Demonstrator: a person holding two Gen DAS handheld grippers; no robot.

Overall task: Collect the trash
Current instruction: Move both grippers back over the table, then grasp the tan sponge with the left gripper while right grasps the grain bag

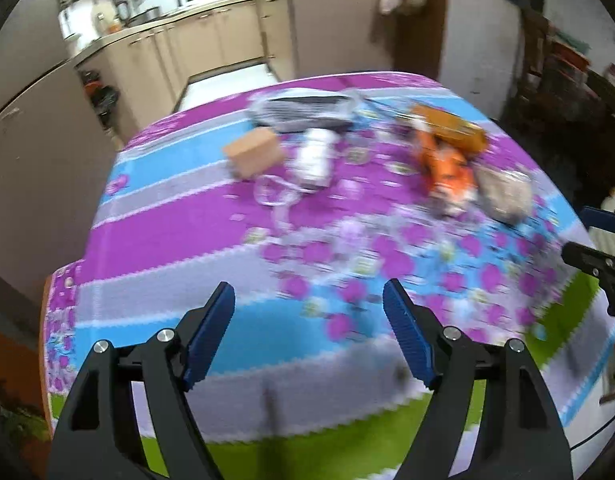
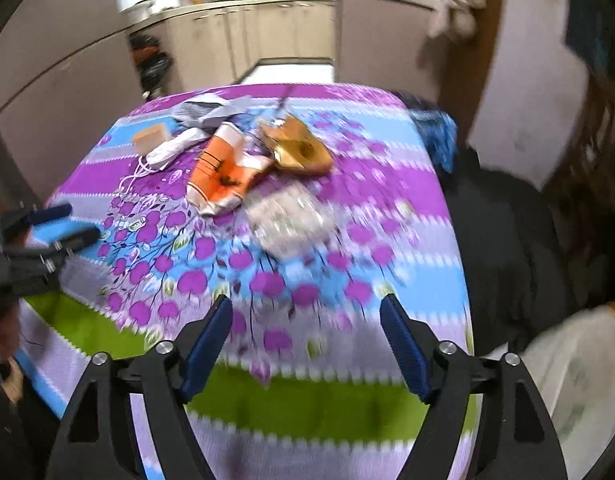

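Our left gripper (image 1: 309, 304) hangs over the near part of the worktop (image 1: 179, 216), its blue pads (image 1: 211, 336) spread wide with nothing between them. The worktop wears a cloth of purple, blue, grey and green bands with a flower print. Toward its far side the trash lies loosely together: a small brown box (image 1: 253, 152), a white wrapper (image 1: 315, 156) just beside it, a grey bag (image 1: 303, 110) behind both, an orange packet (image 1: 447, 168), a yellow-brown packet (image 1: 451, 124) next to it, and a clear bag (image 1: 503, 192) to the right. At the right edge we see our right gripper (image 1: 599, 240). Kitchen cabinets (image 1: 211, 40) stand beyond. Everything is blurred.
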